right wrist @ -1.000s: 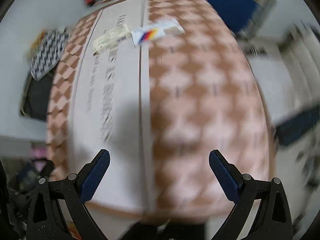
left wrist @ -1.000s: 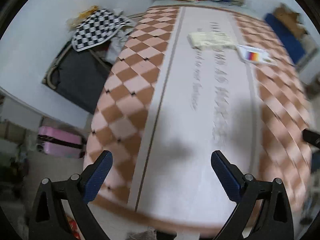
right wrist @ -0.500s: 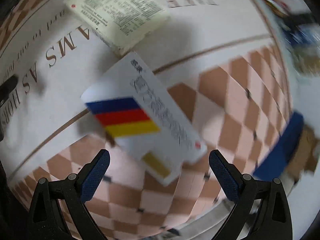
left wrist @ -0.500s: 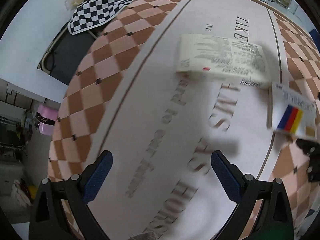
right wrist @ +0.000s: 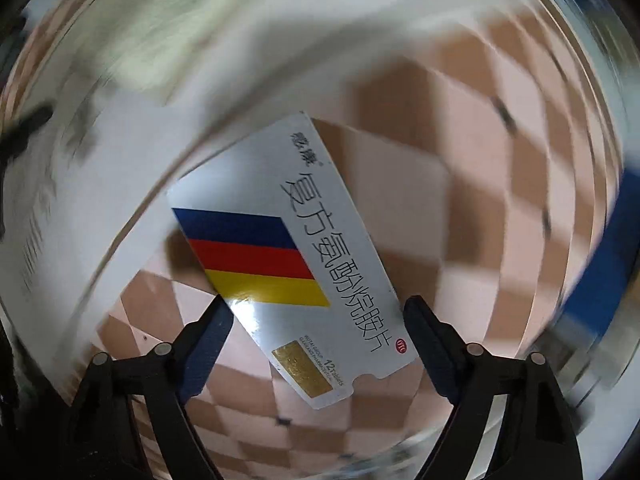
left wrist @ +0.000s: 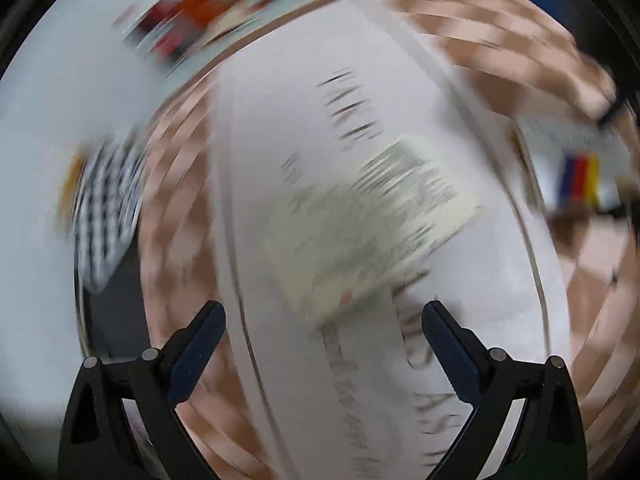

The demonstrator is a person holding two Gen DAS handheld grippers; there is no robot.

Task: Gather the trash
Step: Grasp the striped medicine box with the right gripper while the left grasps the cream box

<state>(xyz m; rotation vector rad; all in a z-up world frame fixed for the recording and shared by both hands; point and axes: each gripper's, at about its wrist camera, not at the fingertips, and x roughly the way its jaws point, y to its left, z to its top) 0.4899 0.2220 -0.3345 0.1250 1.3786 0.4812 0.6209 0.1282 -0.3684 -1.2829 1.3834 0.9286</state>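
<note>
White and striped blue, red and yellow, the pill box lies flat on the checked tablecloth between my right gripper's closing jaws, not yet pinched, while my left gripper gapes wide just short of the cream box; next, squeeze and lift.

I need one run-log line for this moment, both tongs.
left tongs: open over cream box | right tongs: closing, striped box between, grip unclear

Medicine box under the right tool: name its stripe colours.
Blue, red and yellow stripes on the white medicine box; clearest in the right wrist view.
</note>
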